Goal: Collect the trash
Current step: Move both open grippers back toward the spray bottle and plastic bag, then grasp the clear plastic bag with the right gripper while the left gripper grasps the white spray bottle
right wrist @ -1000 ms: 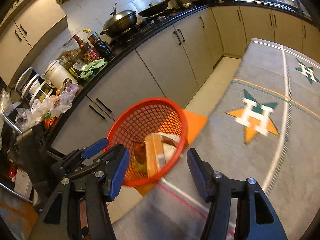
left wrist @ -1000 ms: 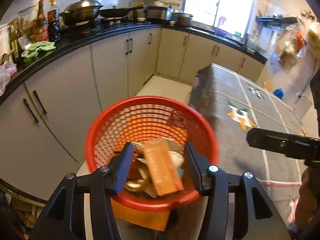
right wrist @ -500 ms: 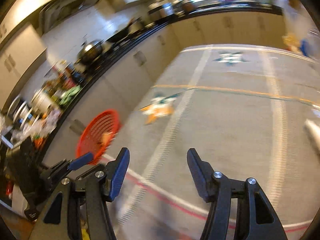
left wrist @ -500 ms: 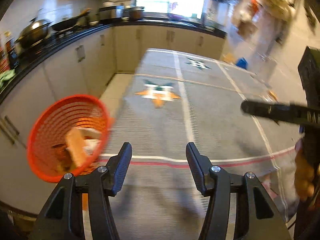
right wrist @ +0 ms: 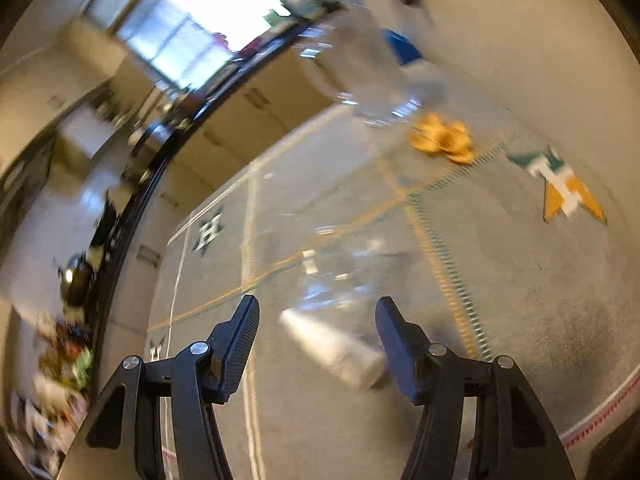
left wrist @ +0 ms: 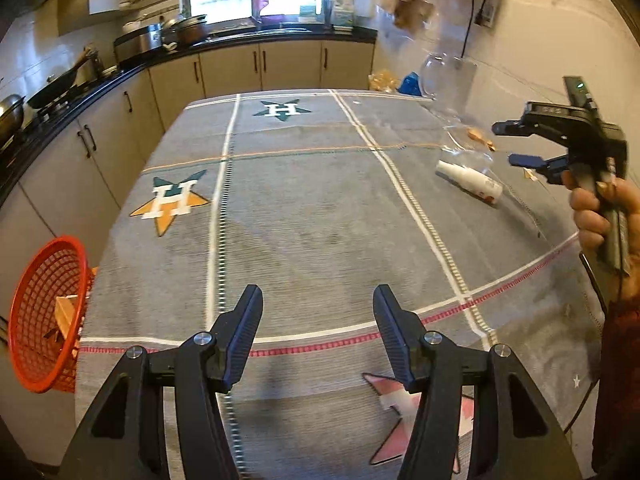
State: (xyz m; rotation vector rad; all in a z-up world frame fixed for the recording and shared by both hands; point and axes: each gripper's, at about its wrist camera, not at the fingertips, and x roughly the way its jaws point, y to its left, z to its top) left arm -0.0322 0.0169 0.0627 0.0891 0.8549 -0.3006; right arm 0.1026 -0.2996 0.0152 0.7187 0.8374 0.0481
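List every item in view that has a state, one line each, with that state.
Left gripper: open, fingers empty.
Right gripper: open, small white plastic bottle between its fingers, not gripped.
Small white plastic bottle: lying on its side on the grey tablecloth.
Red plastic mesh basket: tilted, partly filled with trash.
Orange peel scraps: loose on the tablecloth.

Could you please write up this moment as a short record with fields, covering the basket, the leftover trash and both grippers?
surface: table under a grey cloth with star patterns
basket: red basket off the table's left edge, holding a cardboard piece
trash left: white bottle lying on its side inside clear plastic; orange peel further back
left gripper: open, empty, over bare cloth
right gripper: open, white bottle seen between its fingers, not gripped
view quality: right wrist view blurred
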